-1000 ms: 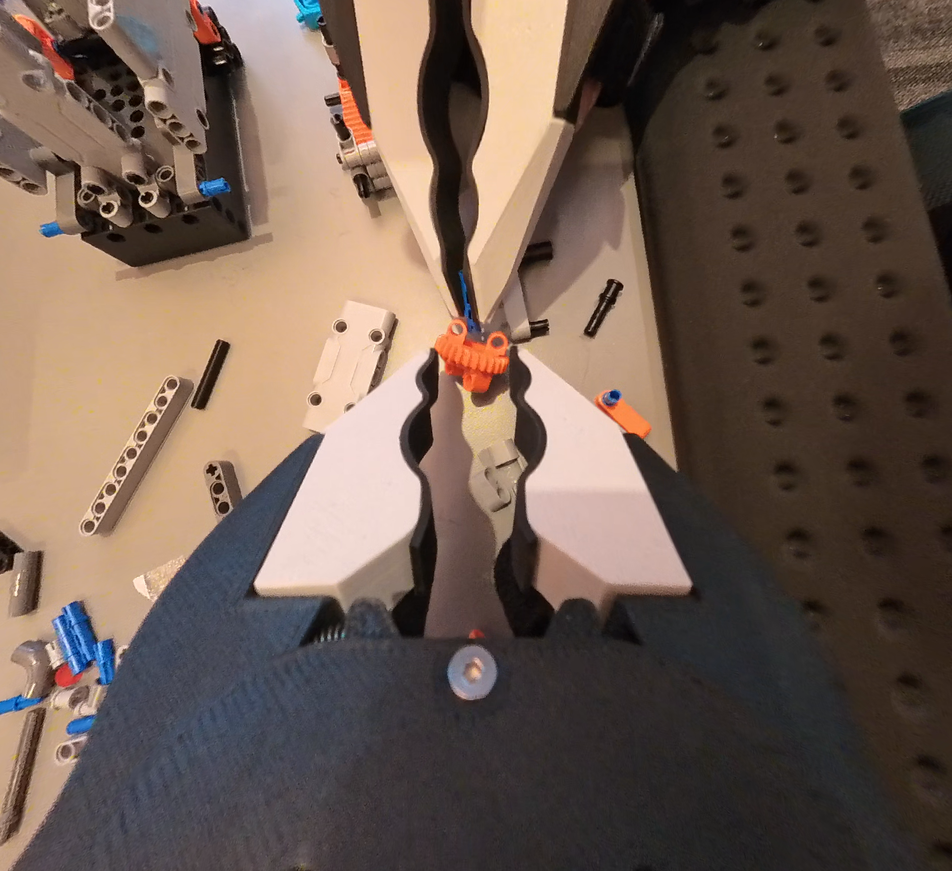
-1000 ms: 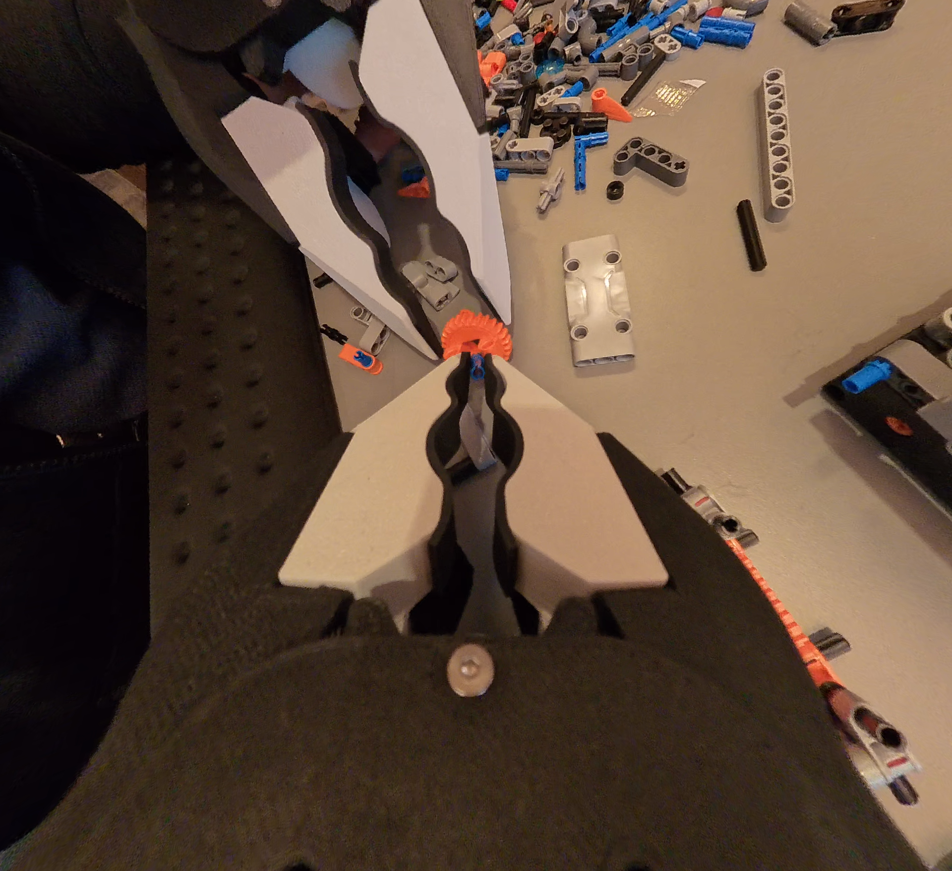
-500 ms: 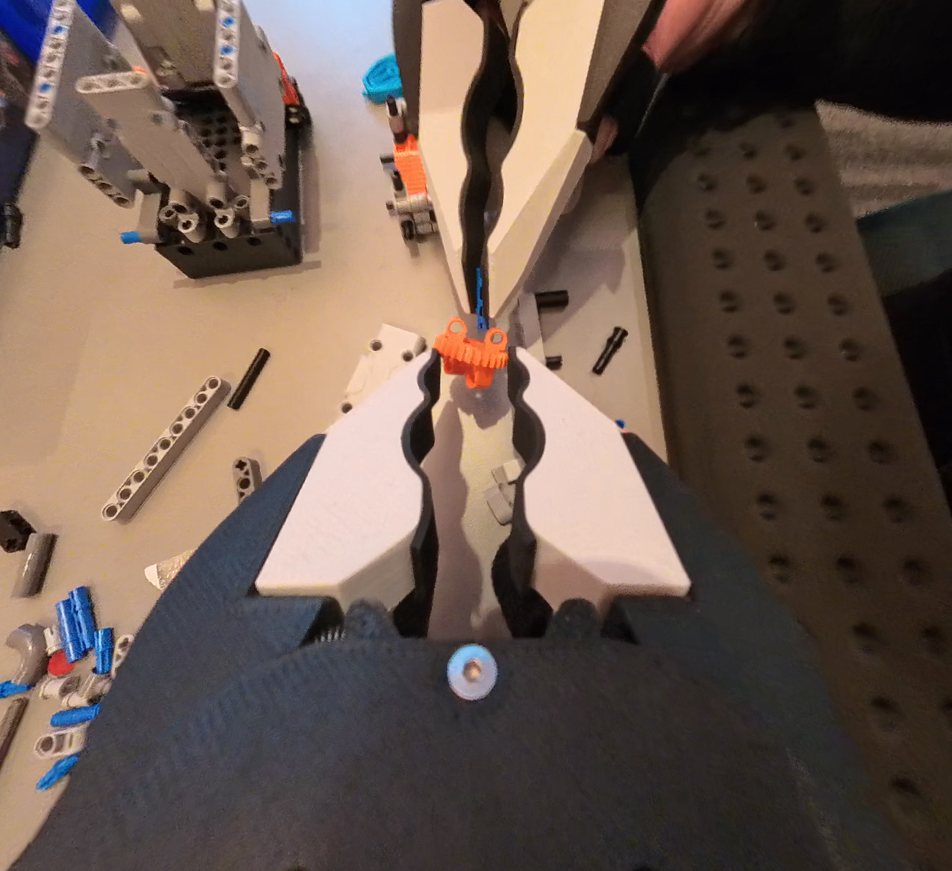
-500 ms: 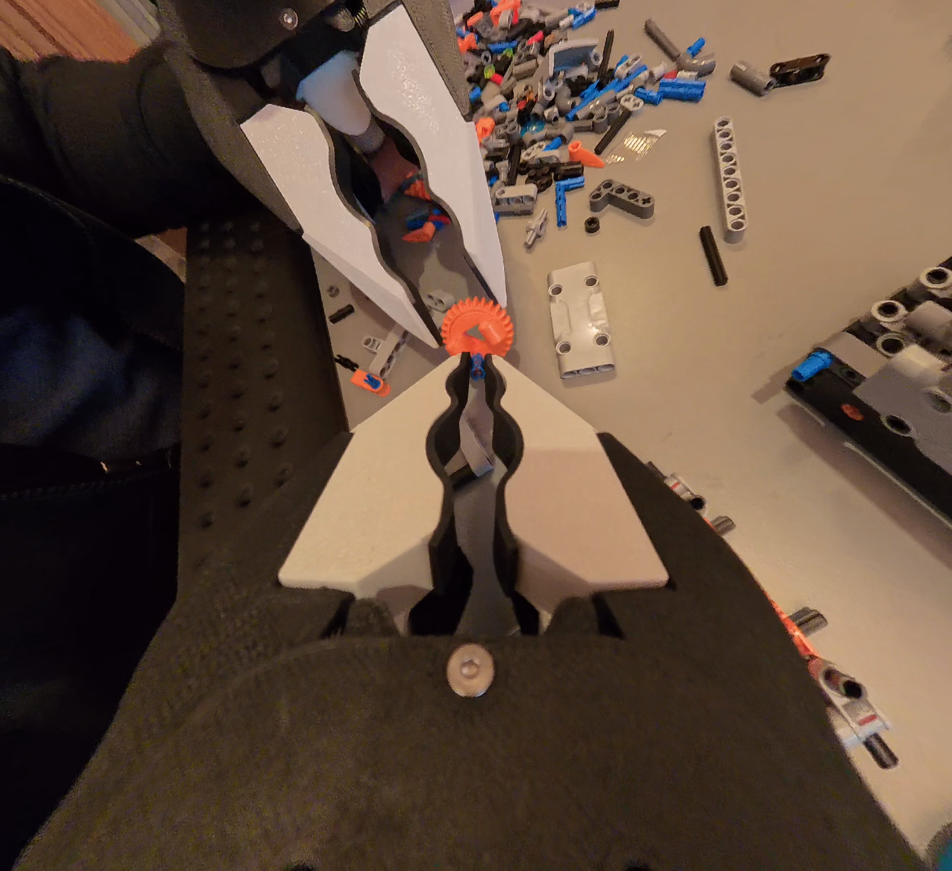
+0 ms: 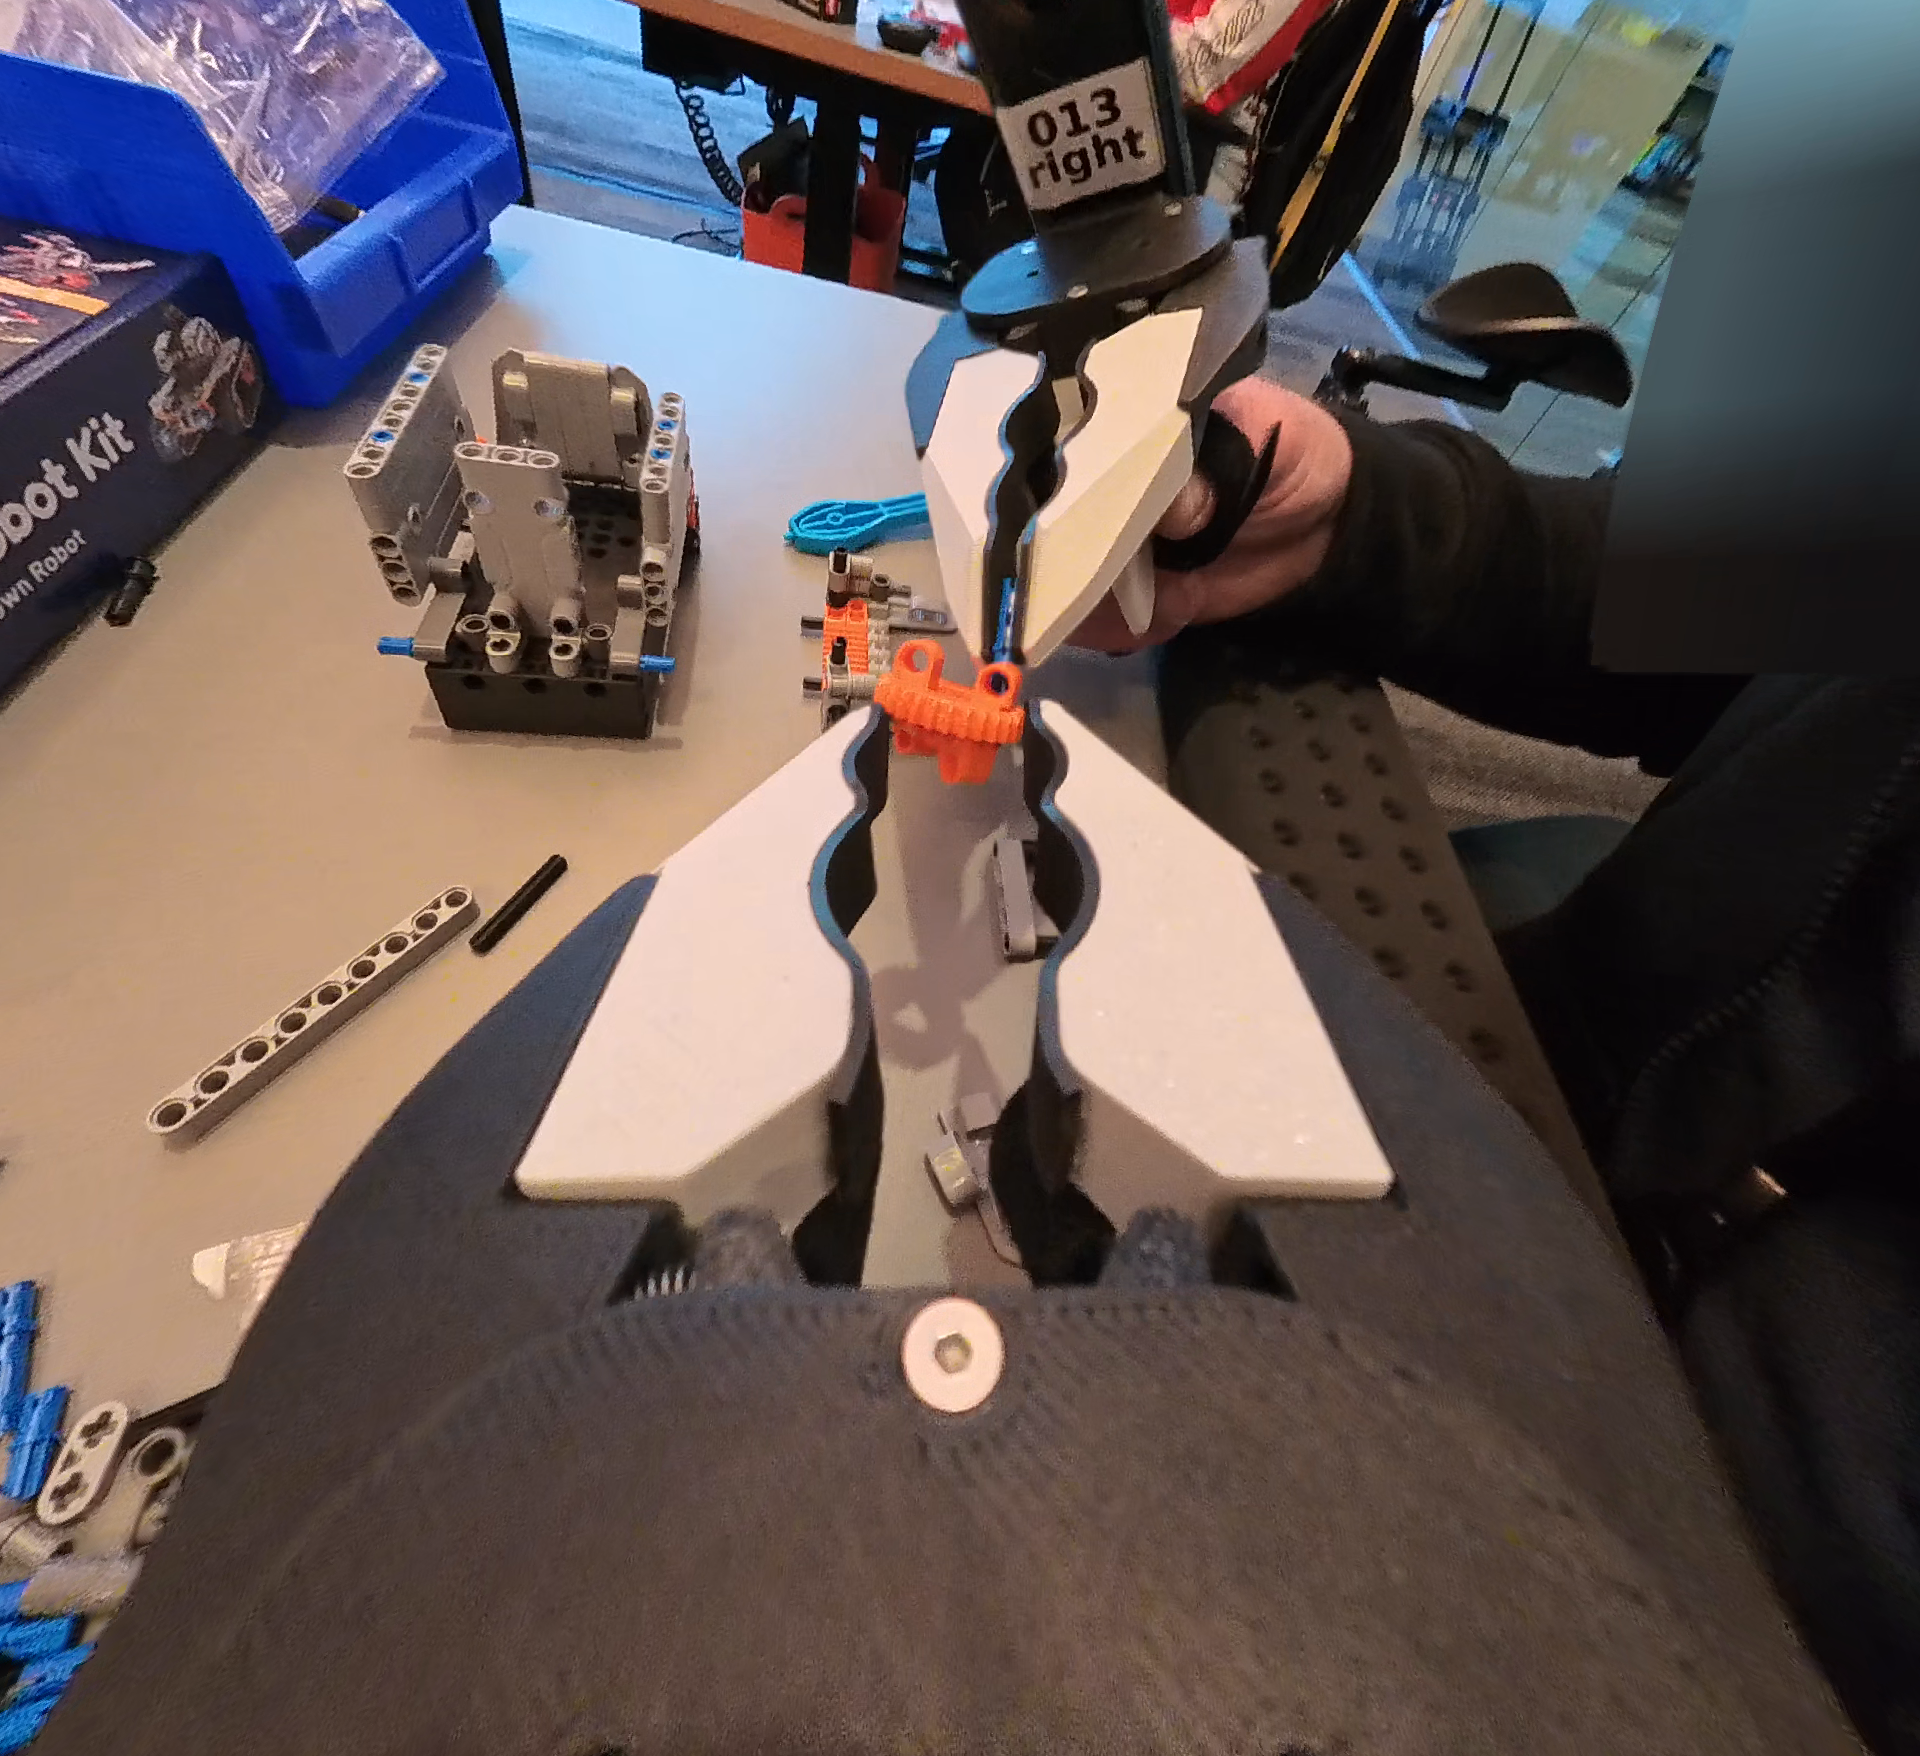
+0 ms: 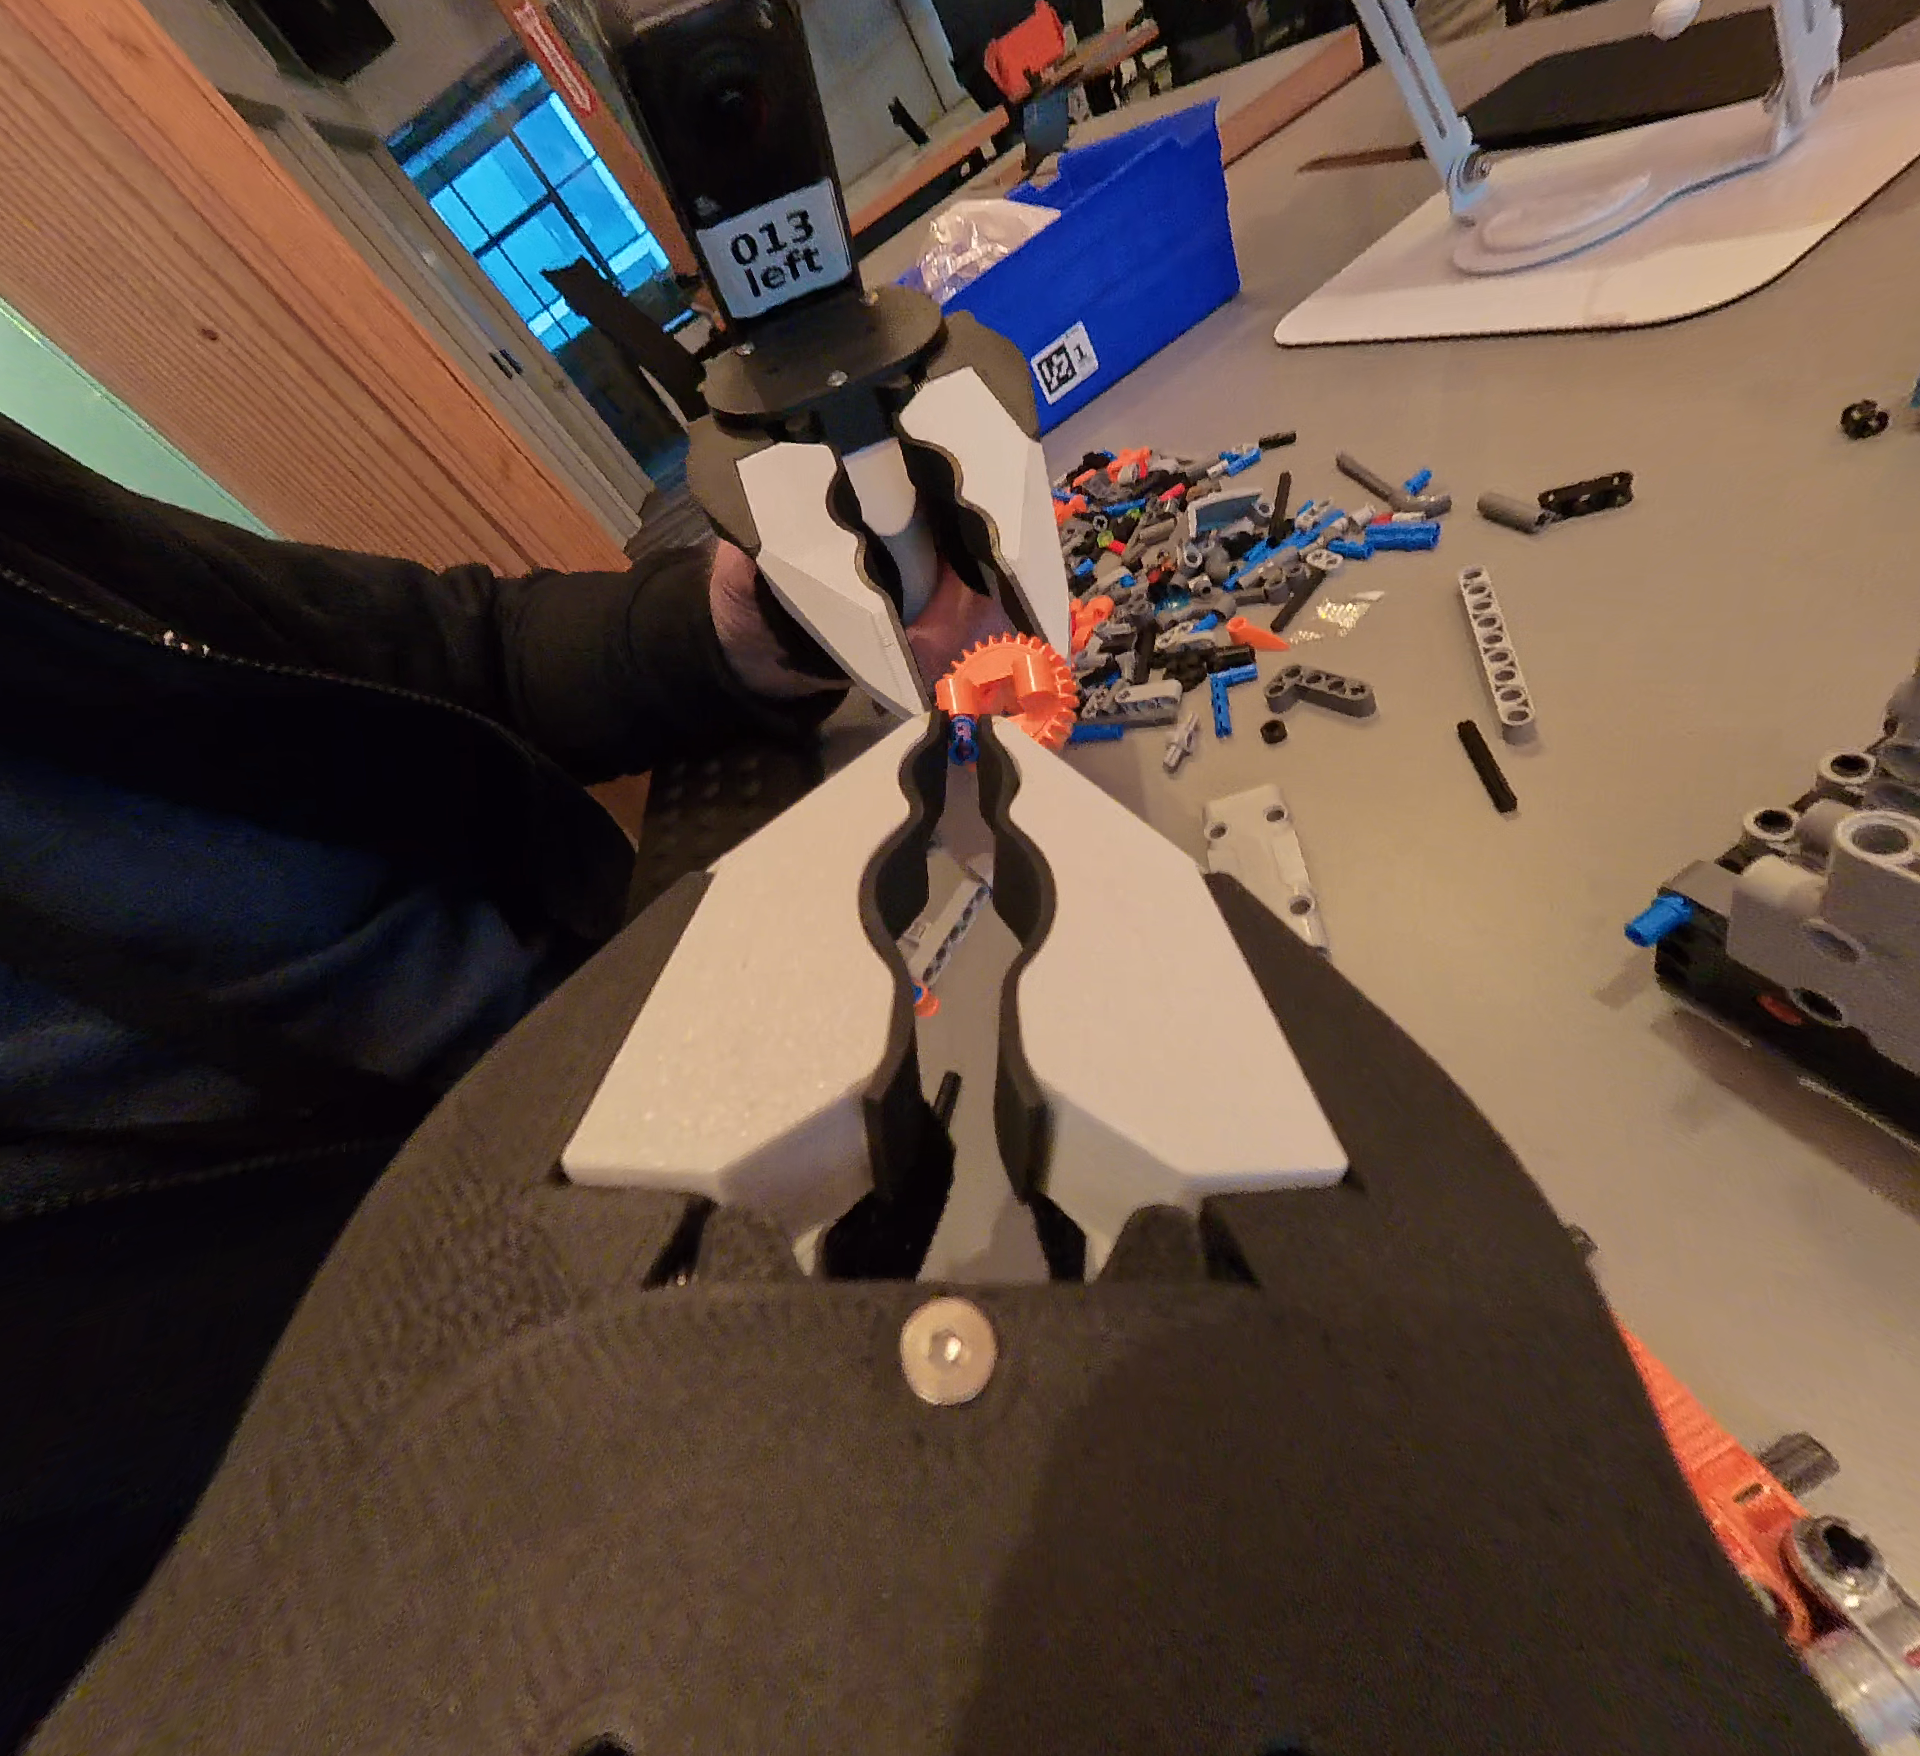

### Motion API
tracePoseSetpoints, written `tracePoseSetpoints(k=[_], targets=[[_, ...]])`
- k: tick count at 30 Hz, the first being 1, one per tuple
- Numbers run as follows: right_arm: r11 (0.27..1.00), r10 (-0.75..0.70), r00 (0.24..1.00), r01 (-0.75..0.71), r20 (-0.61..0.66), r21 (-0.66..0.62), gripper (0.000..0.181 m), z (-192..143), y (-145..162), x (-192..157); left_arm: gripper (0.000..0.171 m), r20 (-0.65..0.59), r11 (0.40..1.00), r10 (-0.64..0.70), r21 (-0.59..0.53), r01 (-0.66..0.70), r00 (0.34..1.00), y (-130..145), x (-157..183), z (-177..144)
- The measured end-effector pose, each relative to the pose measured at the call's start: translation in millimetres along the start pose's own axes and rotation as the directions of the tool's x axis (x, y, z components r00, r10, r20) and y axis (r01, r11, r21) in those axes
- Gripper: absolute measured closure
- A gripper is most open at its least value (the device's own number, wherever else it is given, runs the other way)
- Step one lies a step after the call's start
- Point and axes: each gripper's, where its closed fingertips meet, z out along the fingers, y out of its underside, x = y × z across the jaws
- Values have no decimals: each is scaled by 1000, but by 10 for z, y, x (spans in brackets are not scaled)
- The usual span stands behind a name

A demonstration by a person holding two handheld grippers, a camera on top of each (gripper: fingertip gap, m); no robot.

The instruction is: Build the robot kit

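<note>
- Now both grippers are raised off the grey table (image 5: 260,771), where a second ago they worked low over it; the wrist views have tipped up to take in the room.
- Left gripper (image 5: 951,730) is clamped on the orange gear piece (image 5: 948,719), held in the air at its tips as before.
- Right gripper (image 6: 966,740) is pinched on a thin blue pin (image 6: 962,738), whose end now sits in a hole of the gear piece; earlier it hovered just above.
- Behind, the grey and black block assembly (image 5: 540,553) stands well apart, with a long grey beam (image 5: 312,1010) lying nearer.
- Off to the side lies a loose pile of small parts (image 6: 1195,584), untouched.
</note>
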Motion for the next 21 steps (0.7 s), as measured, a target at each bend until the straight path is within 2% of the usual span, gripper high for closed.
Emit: tracePoseSetpoints(k=[8,13,21], targets=[[997,-32,999,34,-25,71,178,10,-124,-21,148,-15,995,-60,74,61,998,-112,-21,-55],[996,-56,998,58,-24,75,178,11,-137,-43,141,-76,985,-111,122,119,991,-194,27,-85],[994,-70,997,71,-14,87,179,12,-157,-74,149,-98,975,-165,135,178,981,-200,9,-93]])
